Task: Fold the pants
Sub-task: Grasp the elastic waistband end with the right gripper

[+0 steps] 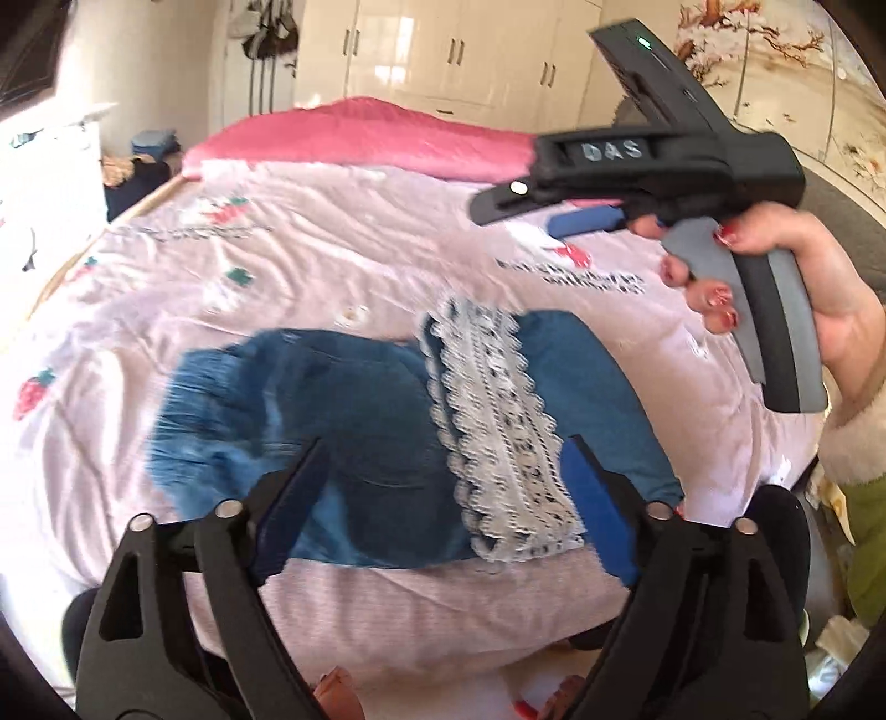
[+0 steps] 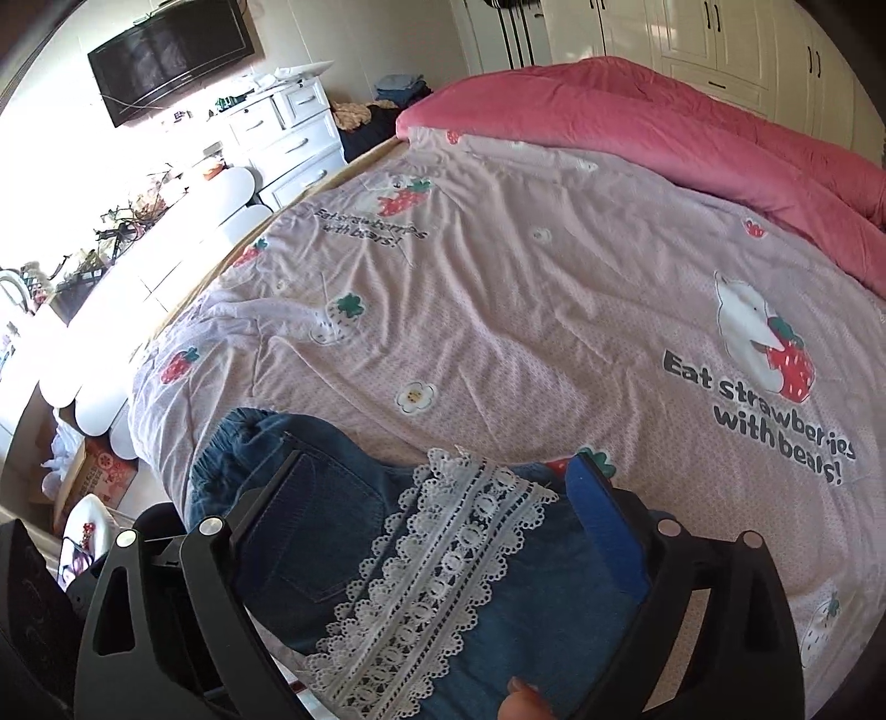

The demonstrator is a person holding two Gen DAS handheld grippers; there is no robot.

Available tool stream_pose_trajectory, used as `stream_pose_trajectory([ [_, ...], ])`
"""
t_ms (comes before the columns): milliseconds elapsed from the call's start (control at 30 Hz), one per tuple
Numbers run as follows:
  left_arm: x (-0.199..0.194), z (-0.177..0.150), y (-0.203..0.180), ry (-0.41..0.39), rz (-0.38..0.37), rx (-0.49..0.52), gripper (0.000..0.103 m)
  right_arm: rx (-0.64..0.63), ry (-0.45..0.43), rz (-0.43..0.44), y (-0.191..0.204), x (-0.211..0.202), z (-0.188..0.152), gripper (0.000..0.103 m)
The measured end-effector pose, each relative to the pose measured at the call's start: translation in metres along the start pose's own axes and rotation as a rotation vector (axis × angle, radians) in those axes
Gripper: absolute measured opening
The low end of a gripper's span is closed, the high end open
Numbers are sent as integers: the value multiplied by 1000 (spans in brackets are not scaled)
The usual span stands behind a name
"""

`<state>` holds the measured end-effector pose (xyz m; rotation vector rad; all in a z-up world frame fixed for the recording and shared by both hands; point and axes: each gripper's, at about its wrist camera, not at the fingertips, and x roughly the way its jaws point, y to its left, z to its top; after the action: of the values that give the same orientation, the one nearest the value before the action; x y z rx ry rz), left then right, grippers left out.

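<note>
Pants (image 2: 454,576) below right gripper (image 2: 443,531) (parted)

Home bedroom: bed (image 2: 498,310) with strawberry-bear quilt, pink blanket (image 2: 664,122) at its far end, white wardrobes (image 2: 692,39) beyond, dresser (image 2: 288,133) and wall TV (image 2: 166,55) beside the bed.

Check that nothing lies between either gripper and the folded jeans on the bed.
Nothing visible does. The jeans lie folded on the pink bedspread, white lace trim on top. The left gripper and right gripper hang open above them, empty, only air between.
</note>
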<state>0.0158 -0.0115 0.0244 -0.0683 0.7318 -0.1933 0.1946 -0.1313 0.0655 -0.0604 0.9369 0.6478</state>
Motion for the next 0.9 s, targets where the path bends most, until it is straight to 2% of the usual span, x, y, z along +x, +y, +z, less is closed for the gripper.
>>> stream_pose_trajectory([
  [200,-18,3,17,-34,34,-30,93,-43,-28,3,23,-7,9,95],
  [433,-23,-4,41,-29,64,-82,93,-76,-15,6,48,9,16,96],
  [667,-10,-21,73,25,52,-165,93,-103,30,20,66,37,21,97],
  [900,9,-33,94,75,-11,-251,93,-154,97,32,81,74,19,97],
])
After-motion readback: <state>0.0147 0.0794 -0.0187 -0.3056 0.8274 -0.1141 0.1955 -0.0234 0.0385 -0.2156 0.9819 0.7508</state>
